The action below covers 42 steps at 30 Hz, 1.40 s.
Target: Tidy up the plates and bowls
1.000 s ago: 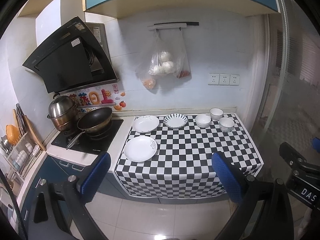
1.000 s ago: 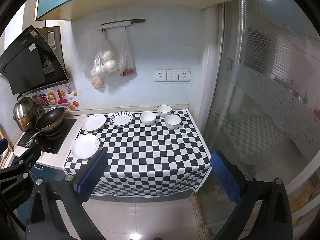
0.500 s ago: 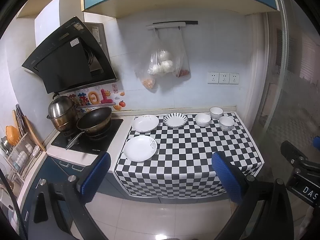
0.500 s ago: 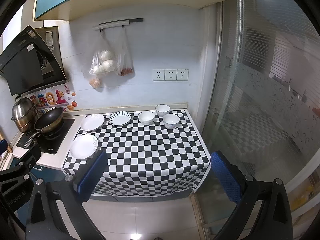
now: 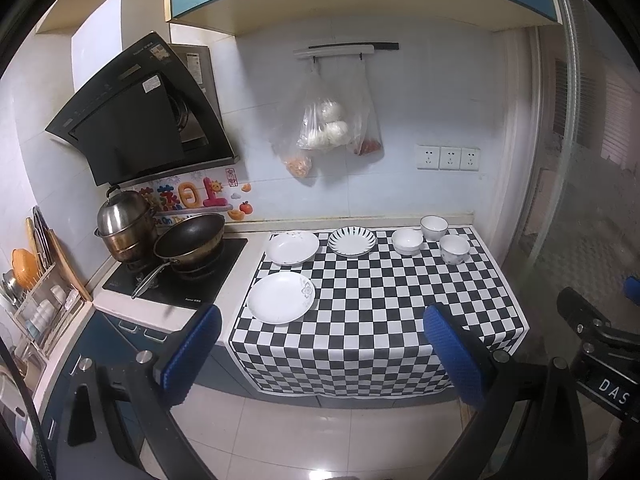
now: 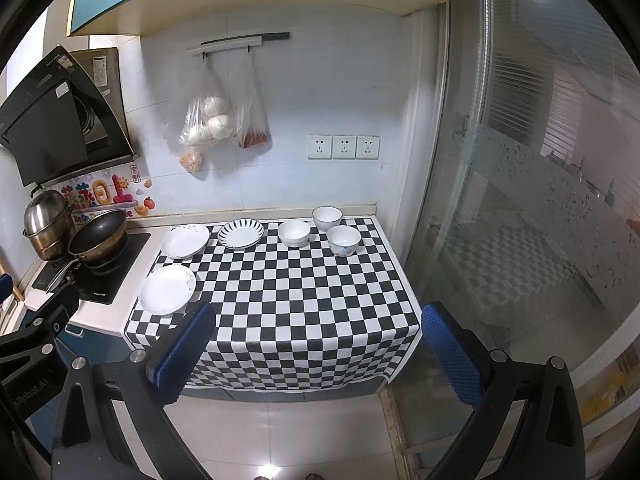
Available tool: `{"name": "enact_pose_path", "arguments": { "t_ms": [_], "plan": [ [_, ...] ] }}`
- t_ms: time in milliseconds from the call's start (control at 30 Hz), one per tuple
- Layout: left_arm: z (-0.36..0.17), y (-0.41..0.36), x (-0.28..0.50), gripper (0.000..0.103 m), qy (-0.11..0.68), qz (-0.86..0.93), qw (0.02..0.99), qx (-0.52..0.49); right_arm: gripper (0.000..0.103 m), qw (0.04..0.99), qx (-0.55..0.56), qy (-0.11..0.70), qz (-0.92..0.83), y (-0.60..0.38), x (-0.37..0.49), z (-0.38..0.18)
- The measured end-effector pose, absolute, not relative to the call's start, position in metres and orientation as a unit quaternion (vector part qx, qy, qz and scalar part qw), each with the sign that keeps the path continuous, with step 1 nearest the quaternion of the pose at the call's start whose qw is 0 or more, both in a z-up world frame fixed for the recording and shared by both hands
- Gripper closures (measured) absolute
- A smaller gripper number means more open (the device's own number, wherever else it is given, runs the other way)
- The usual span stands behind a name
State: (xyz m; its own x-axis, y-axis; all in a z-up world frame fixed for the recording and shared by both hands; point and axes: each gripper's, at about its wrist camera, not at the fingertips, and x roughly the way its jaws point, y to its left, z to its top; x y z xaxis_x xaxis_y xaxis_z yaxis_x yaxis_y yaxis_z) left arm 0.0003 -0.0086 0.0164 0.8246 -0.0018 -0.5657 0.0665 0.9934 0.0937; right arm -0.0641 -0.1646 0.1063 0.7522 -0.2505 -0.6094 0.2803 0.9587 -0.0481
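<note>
On the checkered cloth lie three plates: a white one at the front left, a white one behind it, and a striped-rim one. Three white bowls stand at the back right. The same plates and bowls show in the right wrist view. My left gripper and right gripper are open and empty, held back from the counter's front edge.
A stove with a black wok and a steel pot stands left of the cloth. A dish rack is at the far left. Plastic bags hang on the wall. A glass door bounds the right side.
Both grippers have drifted slightly; the counter sits a little to the left in the right wrist view. Plates and bowls have not moved.
</note>
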Motion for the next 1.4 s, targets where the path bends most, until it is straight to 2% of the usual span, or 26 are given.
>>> {"name": "enact_pose_path", "arguments": {
  "t_ms": [967, 1167, 1400],
  "plan": [
    [0.018, -0.013, 0.012, 0.000, 0.297, -0.014, 0.953, 0.055, 0.000, 0.934, 0.024, 0.327, -0.144, -0.171, -0.057, 0.103],
    [0.002, -0.013, 0.038, 0.000, 0.309, 0.009, 0.950, 0.043, 0.000, 0.933, 0.043, 0.329, -0.138, -0.187, -0.037, 0.088],
    [-0.029, 0.005, 0.081, 0.000, 0.312, 0.086, 0.946, 0.036, 0.000, 0.935, 0.058, 0.341, -0.075, -0.201, 0.022, 0.041]
  ]
}}
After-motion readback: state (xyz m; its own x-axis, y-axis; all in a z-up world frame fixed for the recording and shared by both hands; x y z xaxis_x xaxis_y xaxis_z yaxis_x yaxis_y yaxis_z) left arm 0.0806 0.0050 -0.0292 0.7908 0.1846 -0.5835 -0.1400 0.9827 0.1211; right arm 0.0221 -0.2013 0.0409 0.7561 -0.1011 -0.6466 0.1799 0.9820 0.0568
